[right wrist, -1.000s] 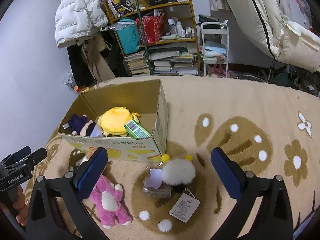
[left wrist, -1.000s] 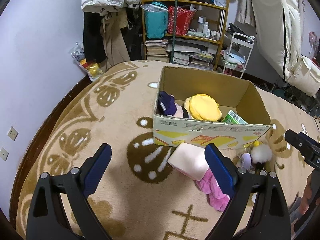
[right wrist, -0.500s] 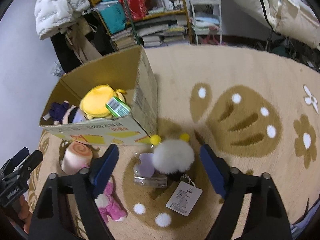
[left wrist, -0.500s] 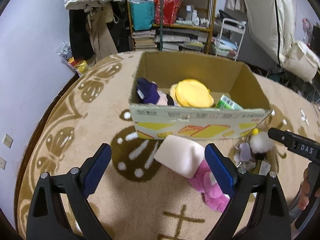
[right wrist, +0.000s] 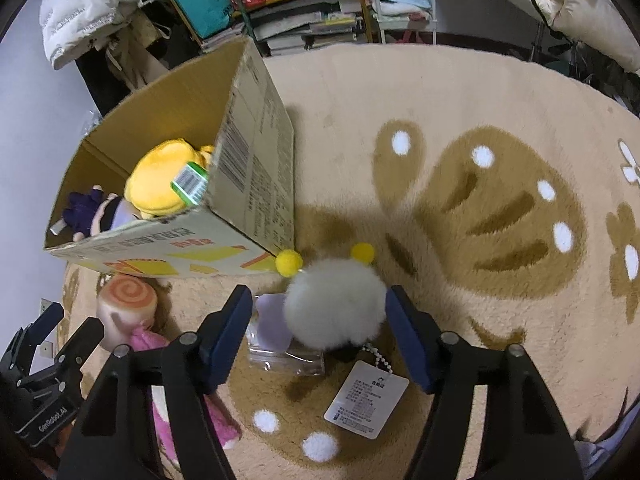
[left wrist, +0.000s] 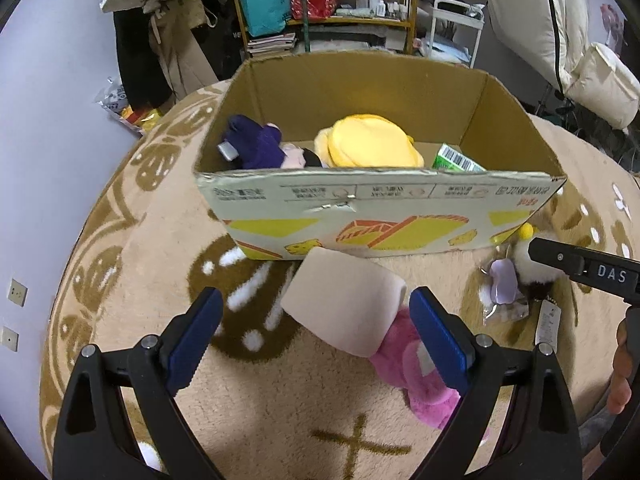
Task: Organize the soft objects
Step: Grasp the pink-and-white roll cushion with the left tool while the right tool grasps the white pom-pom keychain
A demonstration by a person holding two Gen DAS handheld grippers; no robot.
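Both grippers have dropped closer to the rug since the earlier frames, so the toys beside the box now loom larger.

Right gripper (right wrist: 316,320) straddles the white fluffy pompom toy (right wrist: 336,304), its jaws closing with the ball between them; the blue pads (right wrist: 230,332) look just short of the fur or barely brushing it, so nothing is gripped yet. That toy lies on the rug (right wrist: 460,100) just off the near right corner of the cardboard box (right wrist: 256,160), partly over a clear packet with a lilac piece (right wrist: 276,332), and a paper tag (right wrist: 366,400) trails nearer on a bead chain. It should be very light and squashy; squeezing across the ball's middle seems best, since fur alone may slip and the tag will dangle.

Left gripper (left wrist: 316,332) stands wide and empty over the pink swiss-roll cushion (left wrist: 344,300), which rests against the box front and on a pink plush toy (left wrist: 420,380). The cushion looks light and spongy; across its rounded sides is the likely hold.
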